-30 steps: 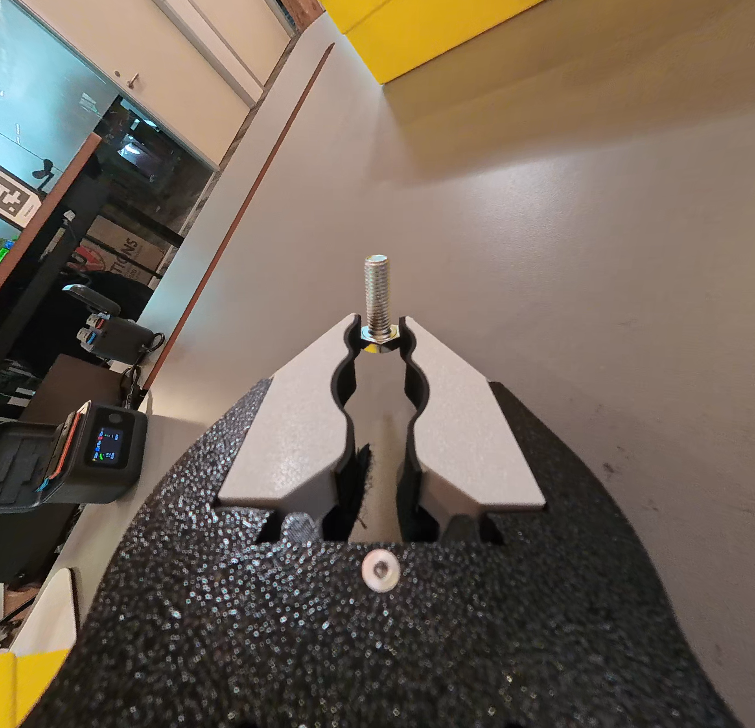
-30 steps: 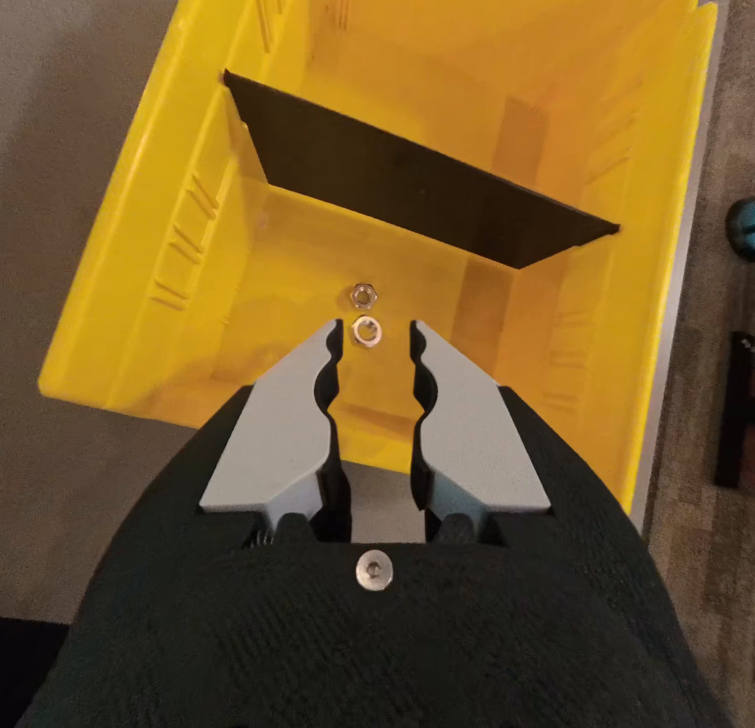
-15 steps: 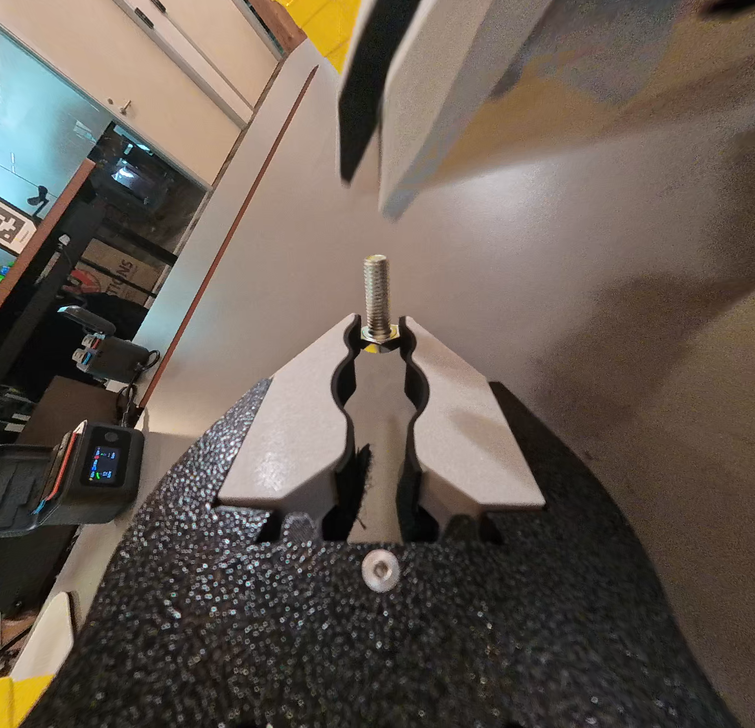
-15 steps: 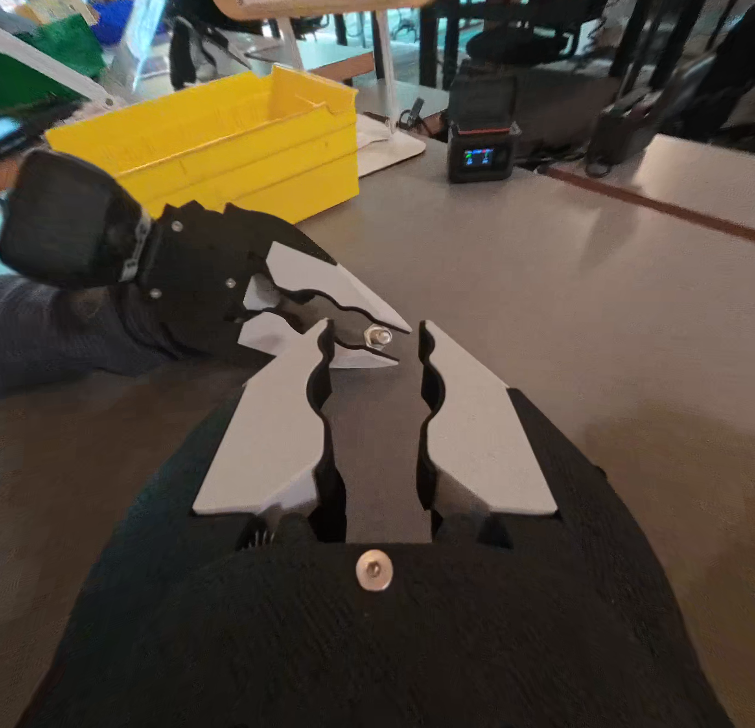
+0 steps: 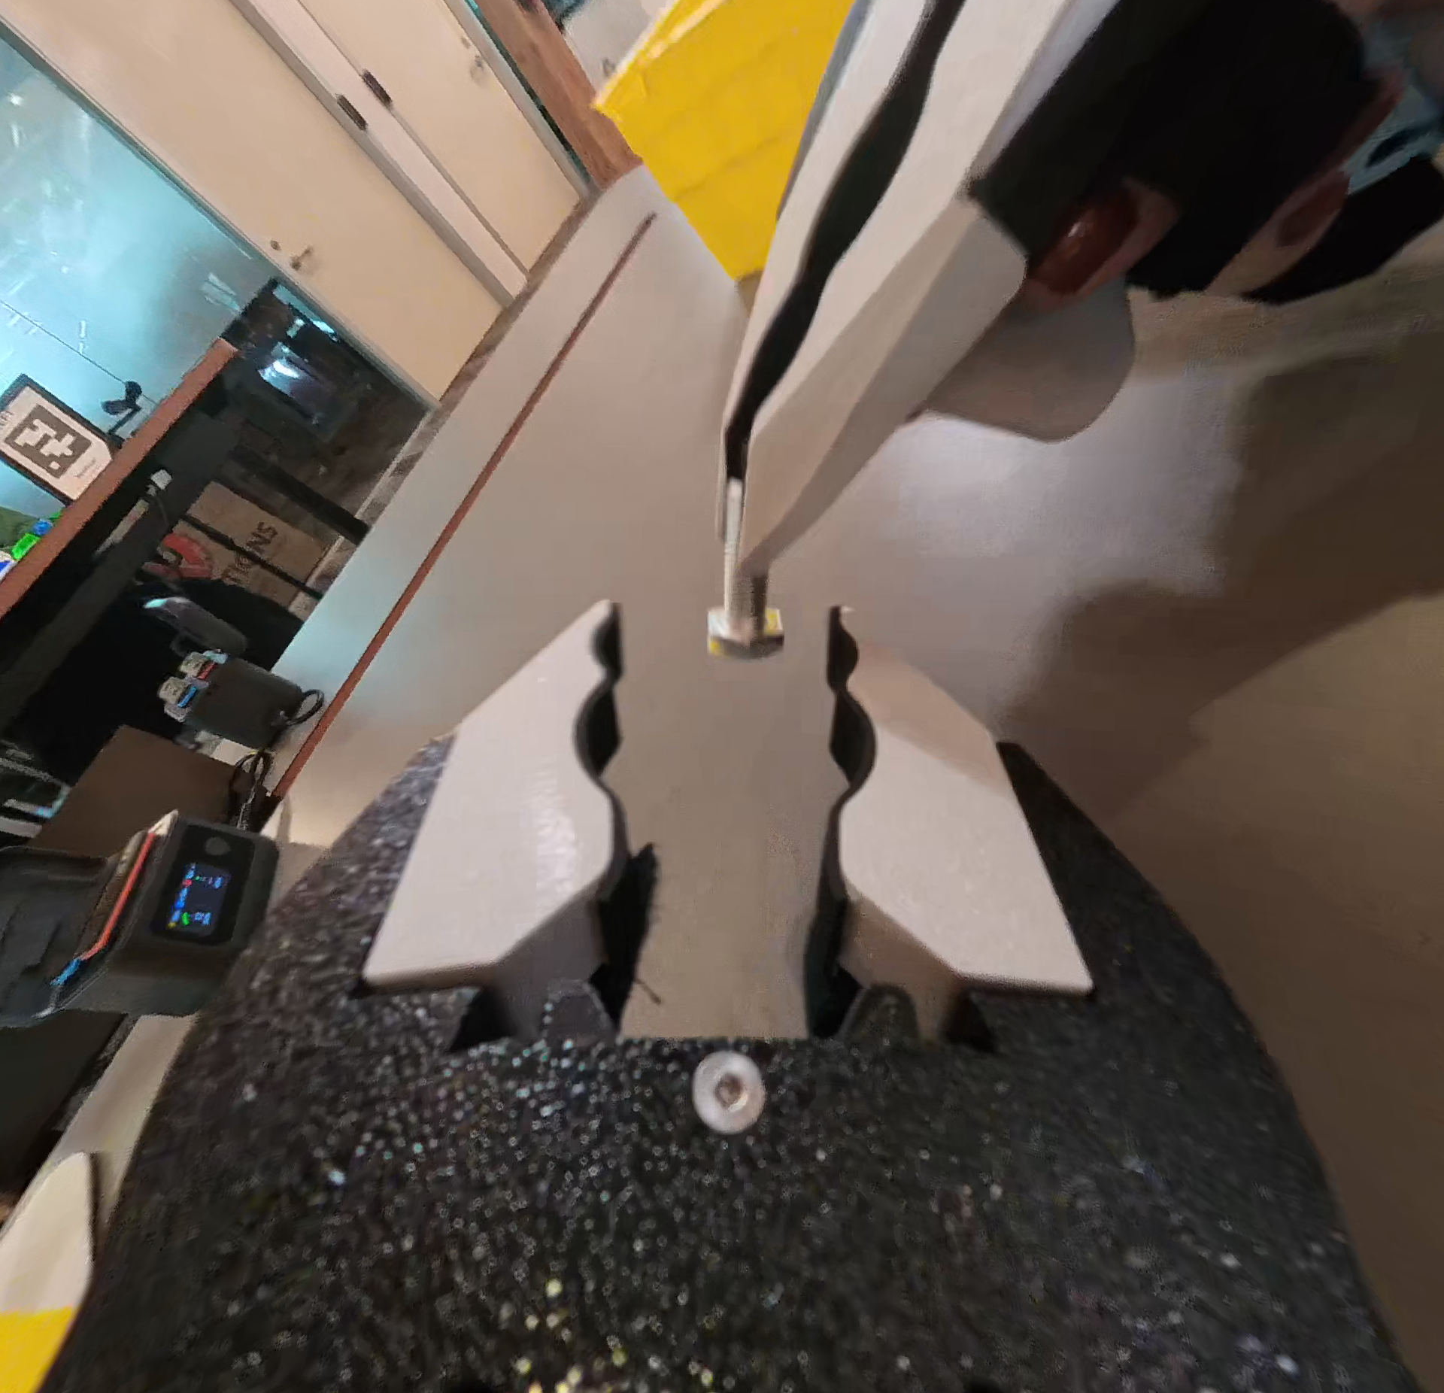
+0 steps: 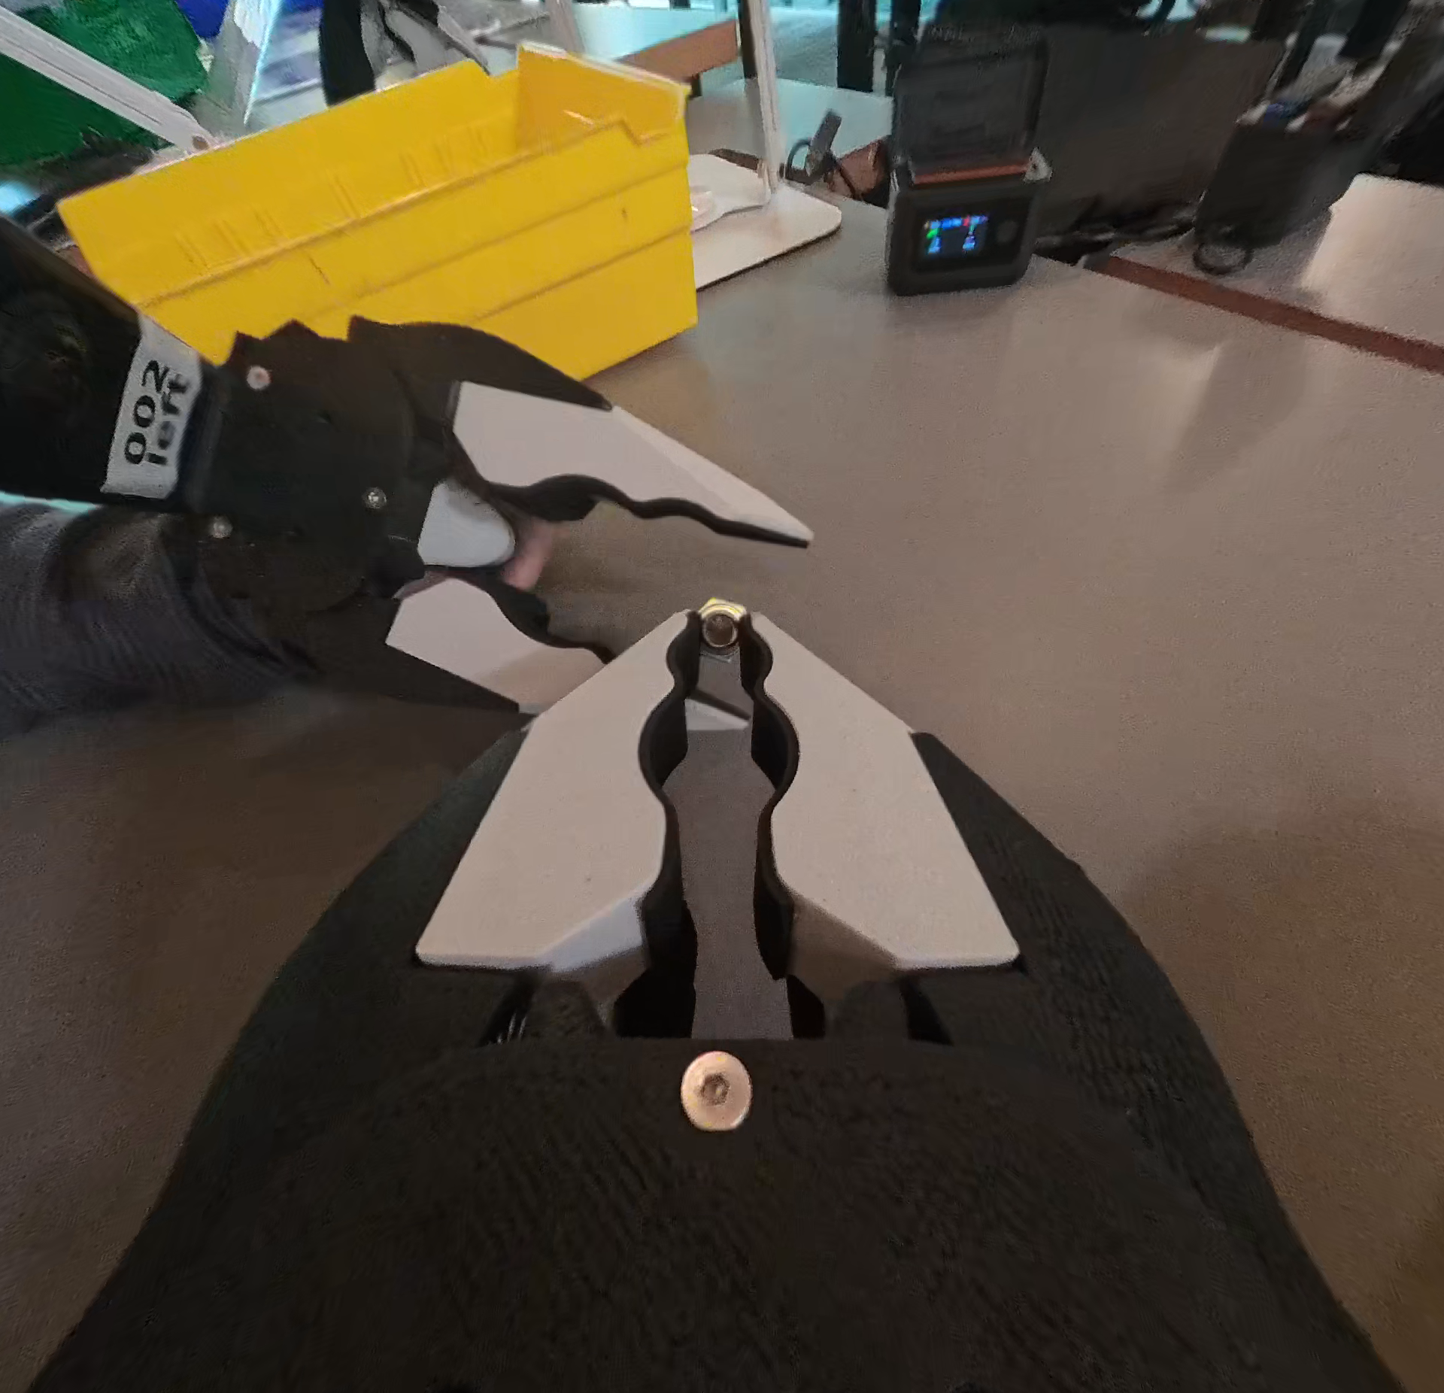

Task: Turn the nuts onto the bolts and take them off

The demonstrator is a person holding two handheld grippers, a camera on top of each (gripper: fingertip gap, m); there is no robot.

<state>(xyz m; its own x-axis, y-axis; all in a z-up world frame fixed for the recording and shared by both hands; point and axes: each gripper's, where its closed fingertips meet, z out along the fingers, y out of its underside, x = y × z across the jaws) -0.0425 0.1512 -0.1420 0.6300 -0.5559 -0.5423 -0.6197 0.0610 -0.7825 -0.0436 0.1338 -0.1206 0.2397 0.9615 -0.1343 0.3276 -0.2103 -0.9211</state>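
A silver bolt (image 5: 741, 574) hangs between my two grippers; its hex head (image 5: 745, 636) points toward the left wrist camera. My left gripper (image 5: 723, 621) is open and empty, its jaws spread on either side of the head without touching it. My right gripper (image 6: 719, 622) is shut on the bolt (image 6: 719, 629) by its threaded shaft. In the left wrist view it comes down from the upper right, fingers (image 5: 844, 386) pinched on the shaft. In the right wrist view the left gripper lies at the left, its upper finger (image 6: 625, 465) spread wide. No nut shows on the bolt.
A yellow bin (image 6: 430, 207) stands on the grey table (image 6: 1094, 574) at the back left; it also shows in the left wrist view (image 5: 703, 105). A black device with a small lit screen (image 6: 961, 222) and a white stand base (image 6: 766, 222) sit behind it. Both grippers' tips are close together, under 4 cm apart.
My right gripper left the yellow bin, swung over to the left gripper and shut on the bolt's shaft. My left gripper opened and let go of the bolt's head.
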